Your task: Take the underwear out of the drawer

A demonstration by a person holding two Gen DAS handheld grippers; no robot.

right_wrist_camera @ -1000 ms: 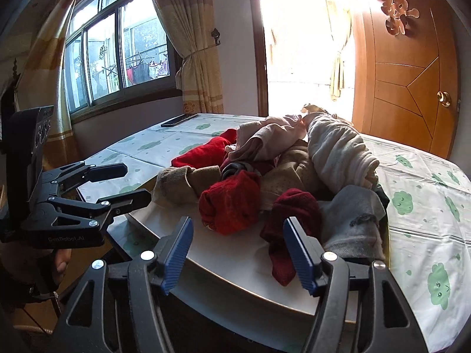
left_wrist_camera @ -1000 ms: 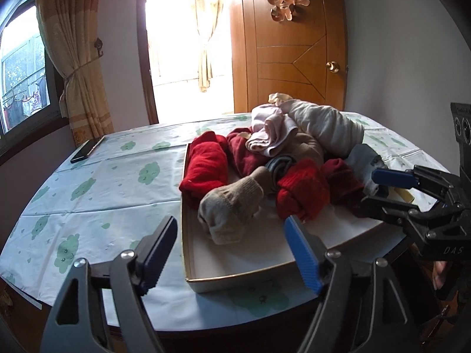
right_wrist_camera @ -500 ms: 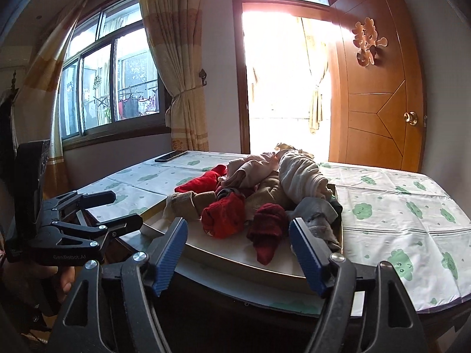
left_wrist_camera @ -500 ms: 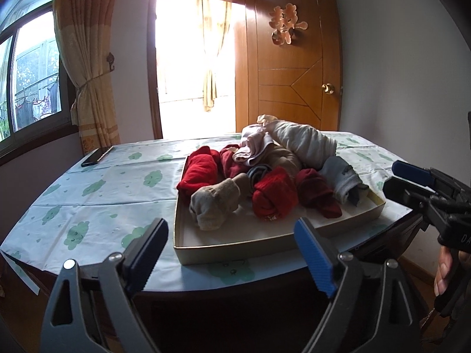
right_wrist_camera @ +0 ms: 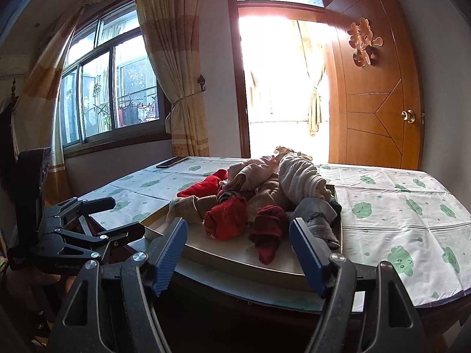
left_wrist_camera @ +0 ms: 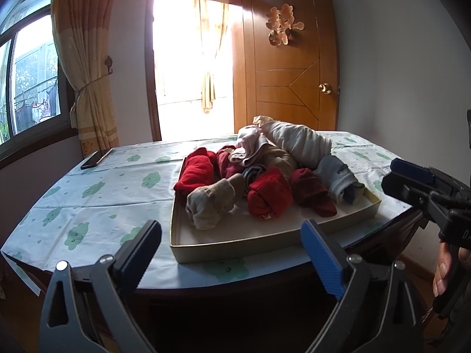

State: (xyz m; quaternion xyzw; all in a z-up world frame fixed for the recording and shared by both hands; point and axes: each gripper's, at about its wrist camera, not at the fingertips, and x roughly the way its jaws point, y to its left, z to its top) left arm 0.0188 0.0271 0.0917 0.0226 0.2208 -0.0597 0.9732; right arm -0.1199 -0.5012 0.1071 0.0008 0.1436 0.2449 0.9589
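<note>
Rolled underwear (left_wrist_camera: 269,197) heaped in drawer (left_wrist_camera: 235,248); table (left_wrist_camera: 97,206) beneath

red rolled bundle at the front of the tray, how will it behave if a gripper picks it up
The red rolled bundle looks like soft knit fabric, so it will probably squash and sag rather than hold shape. It seems loosely rolled, so it may unroll when lifted. It touches neighbouring pieces in the tray and might drag them.

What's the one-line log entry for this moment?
left gripper: opening, nothing between jaws | right gripper: open, empty | rolled garments: all in shallow drawer tray | stage: pre-grasp
</note>
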